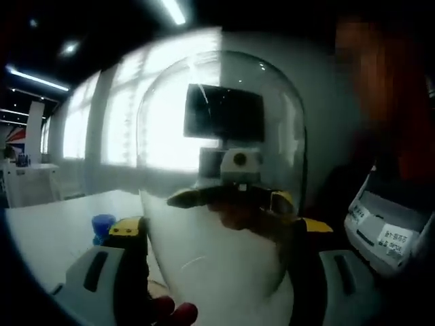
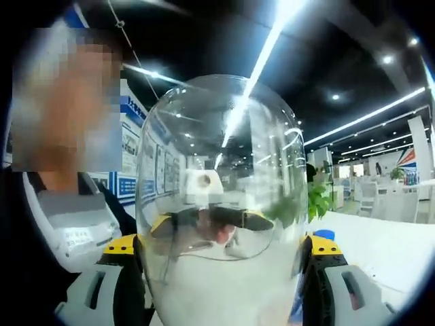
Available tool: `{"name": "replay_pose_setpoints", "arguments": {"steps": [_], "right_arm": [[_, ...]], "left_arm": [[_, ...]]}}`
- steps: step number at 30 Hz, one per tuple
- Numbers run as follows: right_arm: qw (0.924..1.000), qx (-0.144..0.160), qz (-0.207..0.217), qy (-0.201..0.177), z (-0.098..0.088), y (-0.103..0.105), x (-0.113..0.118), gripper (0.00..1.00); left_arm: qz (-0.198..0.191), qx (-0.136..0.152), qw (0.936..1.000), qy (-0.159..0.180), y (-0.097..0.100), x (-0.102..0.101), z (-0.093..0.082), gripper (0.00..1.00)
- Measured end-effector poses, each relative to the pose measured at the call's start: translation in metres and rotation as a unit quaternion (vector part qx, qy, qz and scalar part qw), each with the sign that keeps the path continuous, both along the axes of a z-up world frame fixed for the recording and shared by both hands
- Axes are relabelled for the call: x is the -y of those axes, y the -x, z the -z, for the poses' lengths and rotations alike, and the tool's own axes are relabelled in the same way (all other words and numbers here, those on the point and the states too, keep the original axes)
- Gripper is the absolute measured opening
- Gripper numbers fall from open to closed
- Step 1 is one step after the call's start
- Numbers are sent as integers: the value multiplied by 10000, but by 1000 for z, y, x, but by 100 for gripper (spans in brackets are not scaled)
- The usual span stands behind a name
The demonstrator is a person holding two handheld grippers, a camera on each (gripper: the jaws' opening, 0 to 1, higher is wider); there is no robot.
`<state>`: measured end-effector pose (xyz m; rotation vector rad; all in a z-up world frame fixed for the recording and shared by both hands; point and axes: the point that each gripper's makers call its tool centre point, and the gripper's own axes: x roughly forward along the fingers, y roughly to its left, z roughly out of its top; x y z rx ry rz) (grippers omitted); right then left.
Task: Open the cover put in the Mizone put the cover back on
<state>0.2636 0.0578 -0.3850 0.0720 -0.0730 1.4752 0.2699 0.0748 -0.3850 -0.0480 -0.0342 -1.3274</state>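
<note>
Left gripper view: left claw (image 1: 217,272) clamped on clear dome cover (image 1: 221,170), held above white counter (image 1: 54,231); blue cap (image 1: 103,224) behind. Right gripper view: right claw (image 2: 221,272) clamped on same cover (image 2: 221,197), opposite side

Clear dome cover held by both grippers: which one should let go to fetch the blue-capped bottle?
Probably the right gripper: the blue-capped bottle sits right beside its jaw. Both grip the clear dome cover; the left gripper could hold it alone.
</note>
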Motion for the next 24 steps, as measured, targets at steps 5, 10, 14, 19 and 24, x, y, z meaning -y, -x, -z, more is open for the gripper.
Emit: {"name": "replay_pose_setpoints", "arguments": {"steps": [5, 10, 14, 19, 24], "right_arm": [[10000, -15, 11, -23, -10, -6, 1, 90], [9999, -118, 7, -85, -24, -16, 5, 90], [9998, -137, 5, -156, -37, -24, 6, 90], [9997, -96, 20, -214, -51, -36, 3, 90], [9995, -99, 35, -289, -61, -46, -2, 90]], "left_arm": [[7, -13, 10000, -36, -5, 1, -12, 74], [-1, -96, 10000, -8, -13, 3, -23, 74], [-23, -150, 9999, 58, -22, 4, -34, 74], [-28, -166, 9999, 31, -35, 1, -43, 74], [-34, -220, 9998, 13, -45, -4, -51, 74]]}}
